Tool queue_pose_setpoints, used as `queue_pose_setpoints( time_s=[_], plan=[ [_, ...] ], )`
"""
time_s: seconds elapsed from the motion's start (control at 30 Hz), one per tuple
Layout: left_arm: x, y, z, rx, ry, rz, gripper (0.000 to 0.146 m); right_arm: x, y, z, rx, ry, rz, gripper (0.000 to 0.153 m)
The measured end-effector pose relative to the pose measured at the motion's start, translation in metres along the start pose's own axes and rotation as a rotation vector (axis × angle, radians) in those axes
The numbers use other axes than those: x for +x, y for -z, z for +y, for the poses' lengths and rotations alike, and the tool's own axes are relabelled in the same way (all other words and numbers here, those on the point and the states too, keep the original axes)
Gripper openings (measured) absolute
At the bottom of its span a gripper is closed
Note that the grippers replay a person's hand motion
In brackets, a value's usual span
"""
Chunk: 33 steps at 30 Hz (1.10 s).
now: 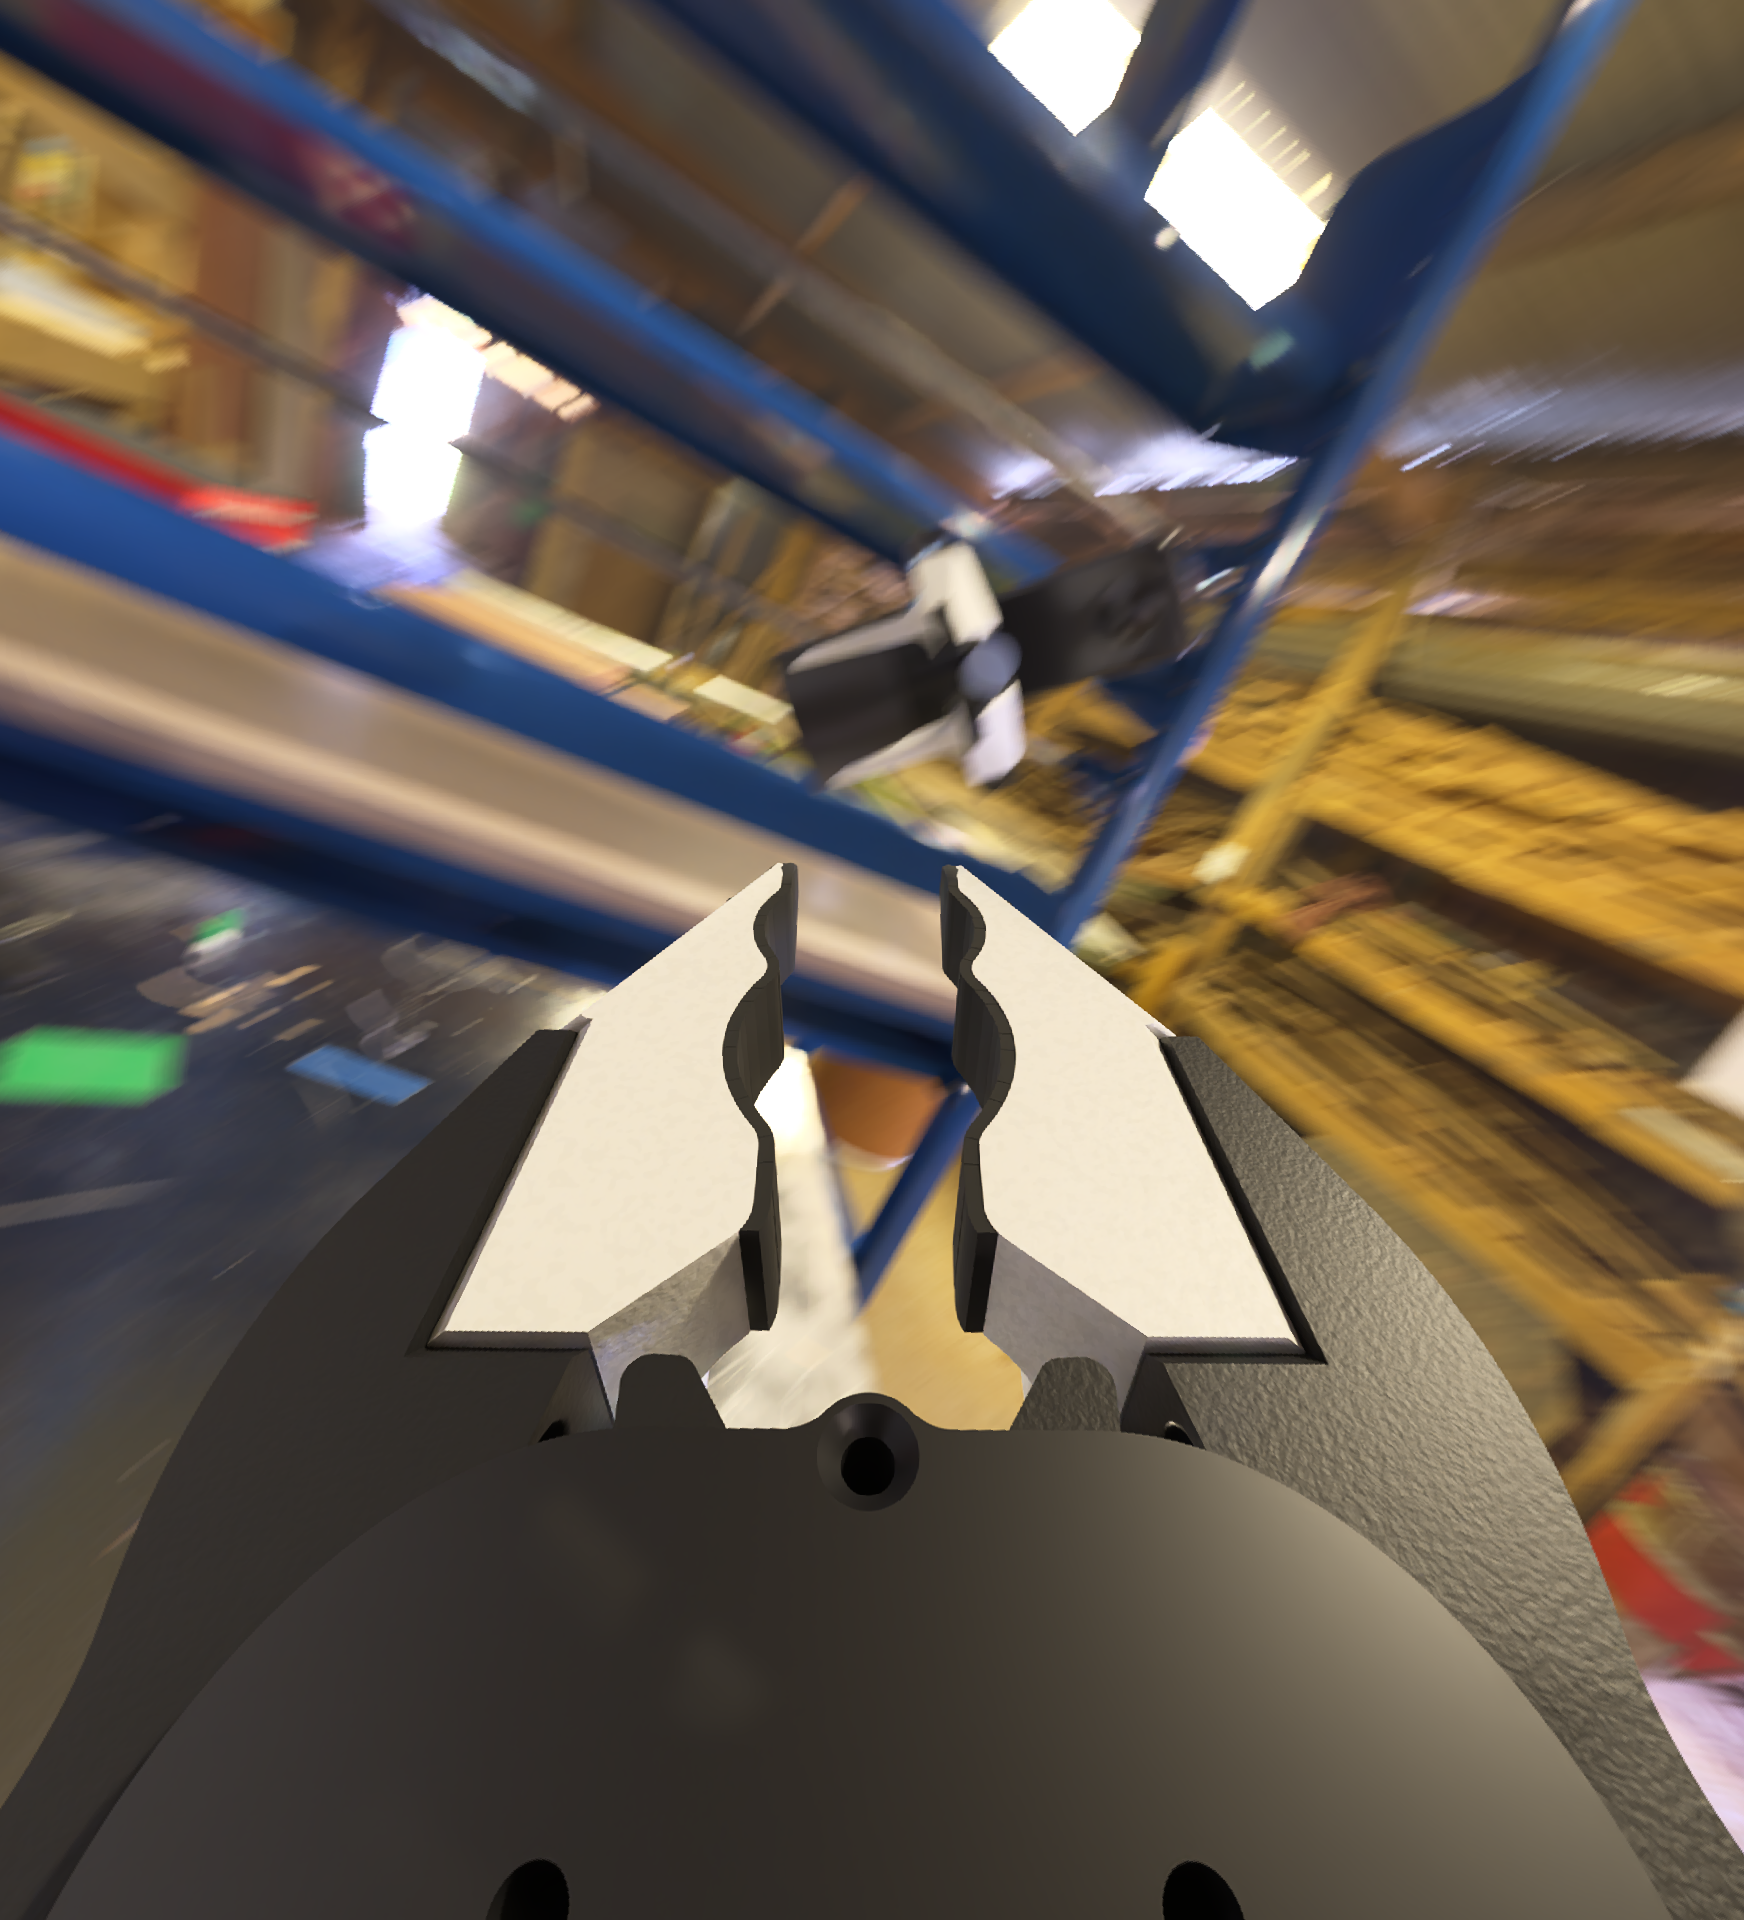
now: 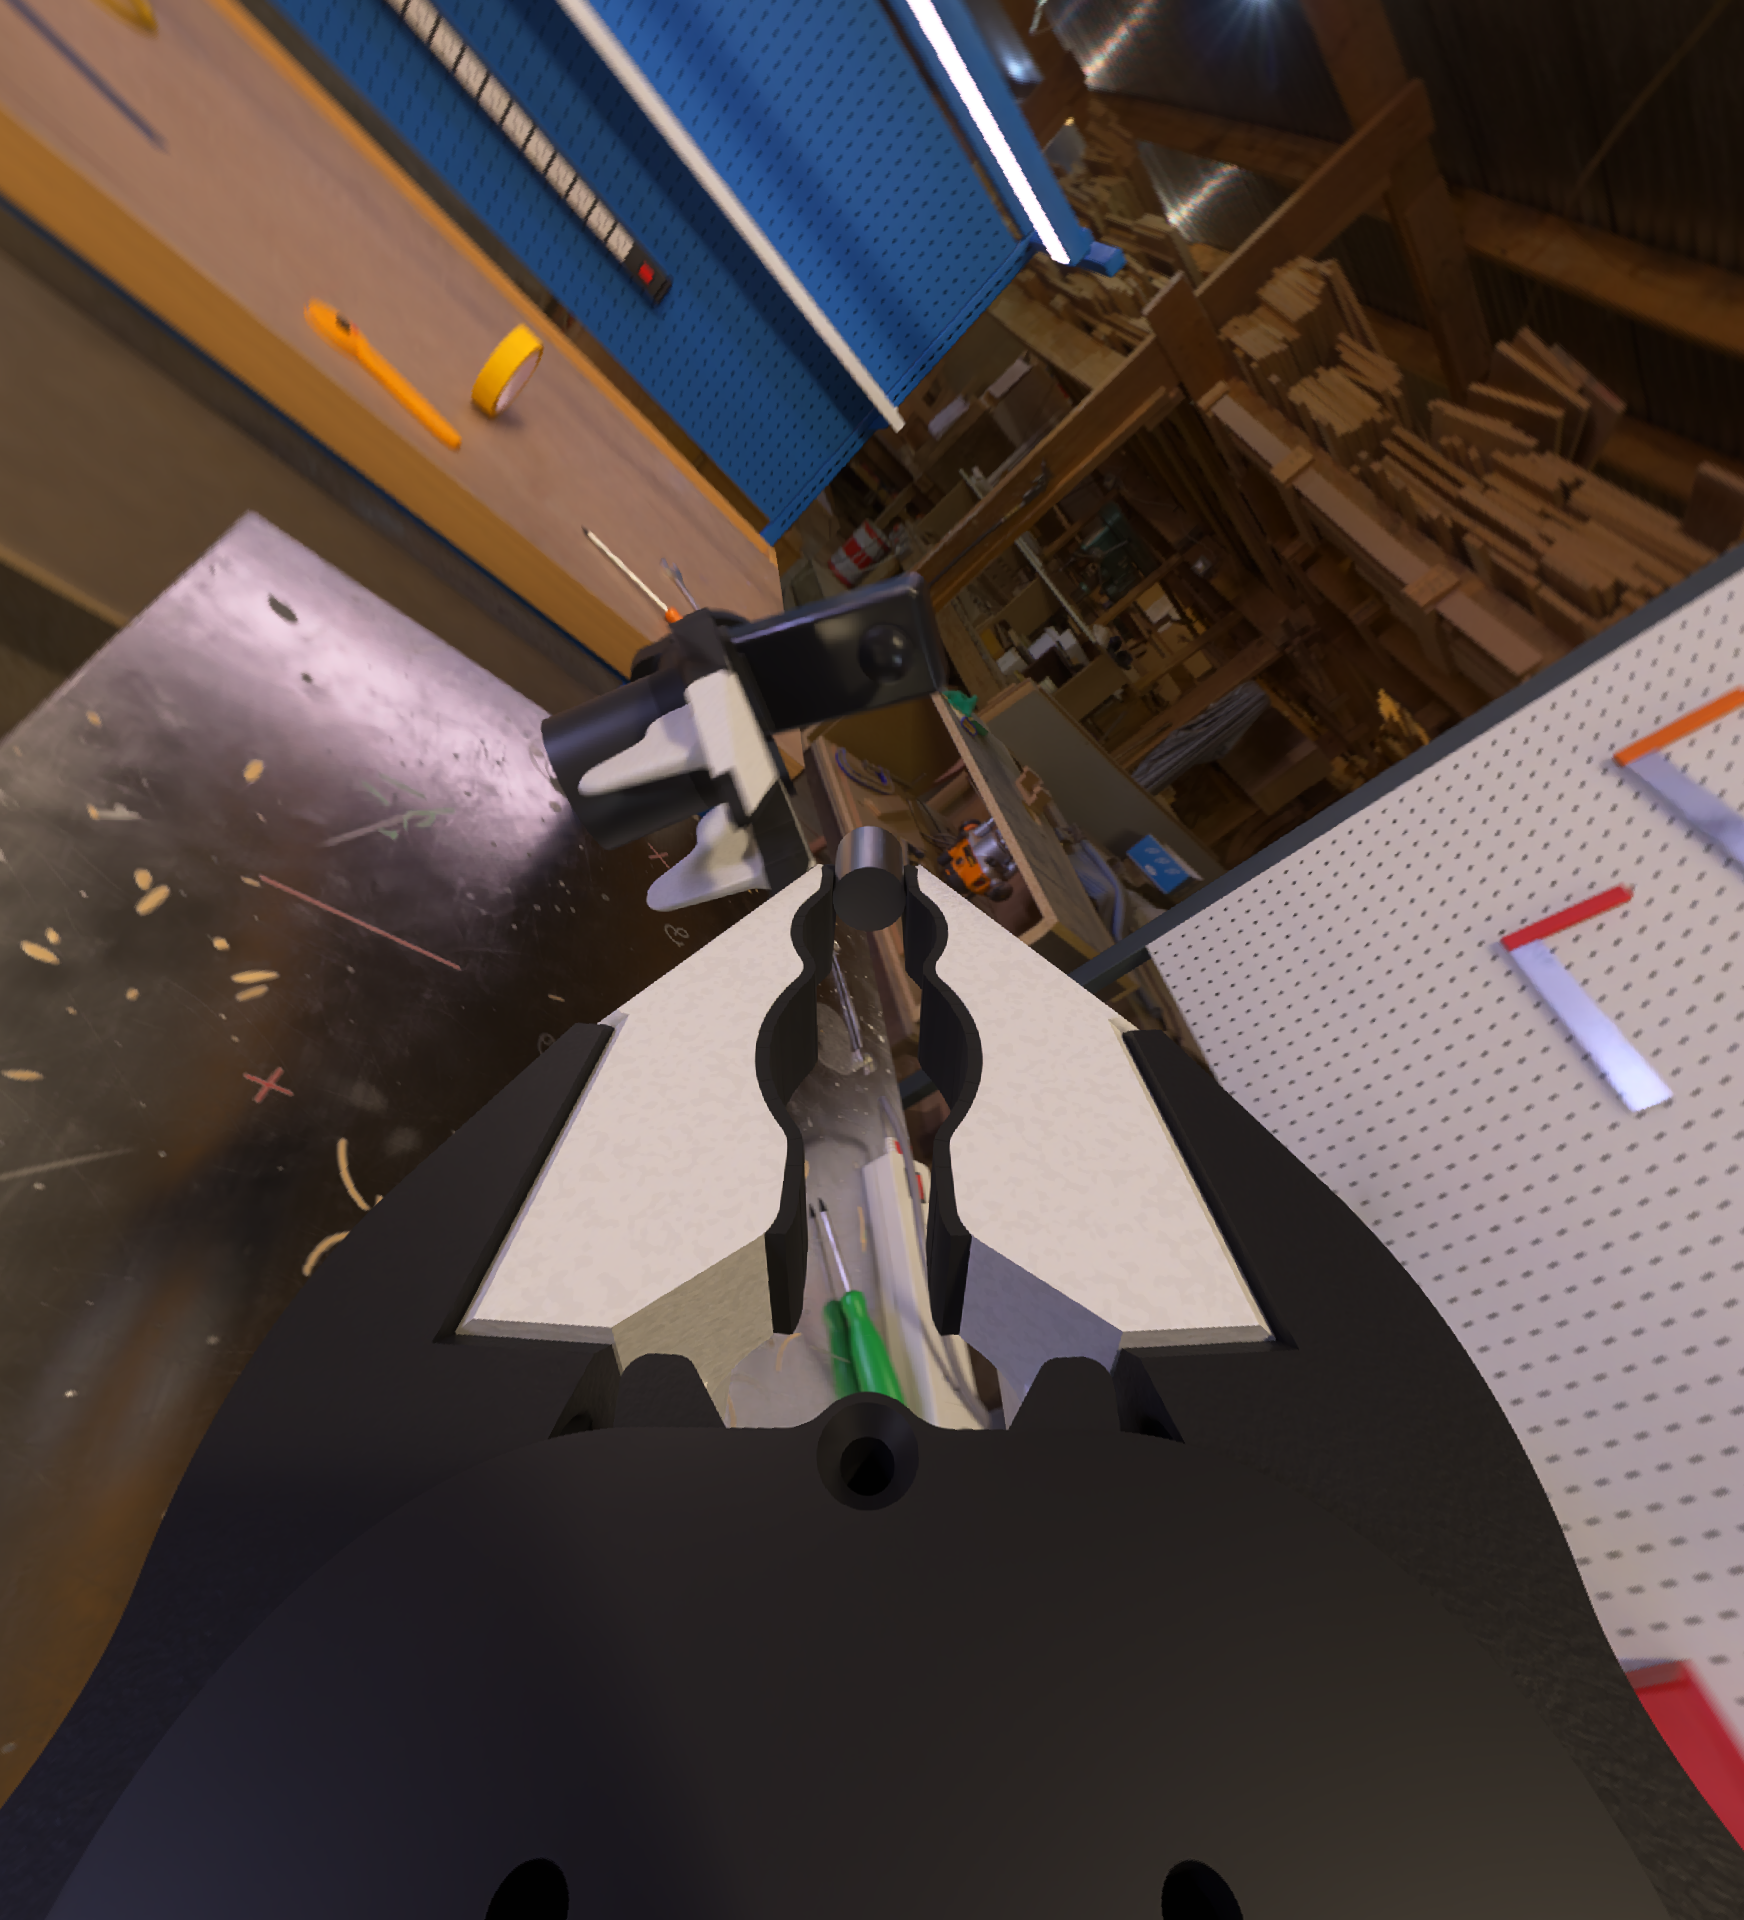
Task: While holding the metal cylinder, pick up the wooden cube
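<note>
My right gripper [image 2: 868, 883] is shut on the metal cylinder [image 2: 866, 860], a short grey bar held at the fingertips with its dark end facing the camera. My left gripper [image 1: 870, 883] is open and empty, with a narrow gap between its fingers. It also shows in the right wrist view [image 2: 639, 821], up and left of the cylinder, fingers apart, over the dark worktable [image 2: 172, 883]. The right gripper shows far off in the left wrist view [image 1: 972, 665]. The wooden cube is in neither view.
A white pegboard [image 2: 1470, 1299] with metal squares stands to the right. A wooden bench behind holds a yellow tape roll [image 2: 506, 371] and an orange knife [image 2: 380, 374]. Green screwdrivers [image 2: 863, 1340] lie below my right fingers. Blue shelving [image 1: 535, 291] fills the blurred left view.
</note>
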State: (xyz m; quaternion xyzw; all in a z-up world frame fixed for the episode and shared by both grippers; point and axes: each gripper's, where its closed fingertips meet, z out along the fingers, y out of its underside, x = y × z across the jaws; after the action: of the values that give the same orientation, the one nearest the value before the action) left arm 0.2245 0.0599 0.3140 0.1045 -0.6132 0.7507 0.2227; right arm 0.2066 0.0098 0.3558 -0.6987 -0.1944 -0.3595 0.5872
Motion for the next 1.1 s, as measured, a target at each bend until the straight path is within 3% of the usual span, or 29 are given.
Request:
queue_pose_setpoints(
  time_s=[0.07,0.2,0.33,0.5,0.63,0.77,0.93,1.0,1.1],
  plan=[
    [-0.029,0.017,0.016,-0.111,-0.052,-0.193,0.029,0.012,0.012,0.009,0.02,-0.071,0.015,0.012],
    [-0.083,0.045,0.072,-0.344,0.045,-0.455,0.034,0.03,0.032,0.032,-0.038,-0.103,0.061,0.012],
    [-0.126,0.063,0.135,-0.455,0.185,-0.622,0.033,0.038,0.046,0.041,-0.059,-0.122,0.08,0.012],
    [-0.154,0.079,0.183,-0.517,0.253,-0.761,0.029,0.043,0.053,0.04,-0.053,-0.127,0.094,0.012],
    [-0.156,0.078,0.219,-0.568,0.381,-0.77,0.034,0.044,0.053,0.041,-0.054,-0.126,0.096,0.012],
    [-0.145,0.063,0.233,-0.493,0.496,-0.754,0.044,0.045,0.055,0.042,-0.057,-0.128,0.1,0.012],
    [-0.128,0.019,0.249,-0.457,0.501,-0.742,0.045,0.048,0.059,0.041,-0.044,-0.135,0.106,0.012],
    [-0.112,-0.022,0.257,-0.392,0.553,-0.644,0.047,0.049,0.06,0.041,-0.041,-0.14,0.107,0.012],
    [-0.065,-0.087,0.278,-0.491,0.606,-0.309,0.043,0.05,0.065,0.041,-0.041,-0.142,0.111,0.012]
  ],
)
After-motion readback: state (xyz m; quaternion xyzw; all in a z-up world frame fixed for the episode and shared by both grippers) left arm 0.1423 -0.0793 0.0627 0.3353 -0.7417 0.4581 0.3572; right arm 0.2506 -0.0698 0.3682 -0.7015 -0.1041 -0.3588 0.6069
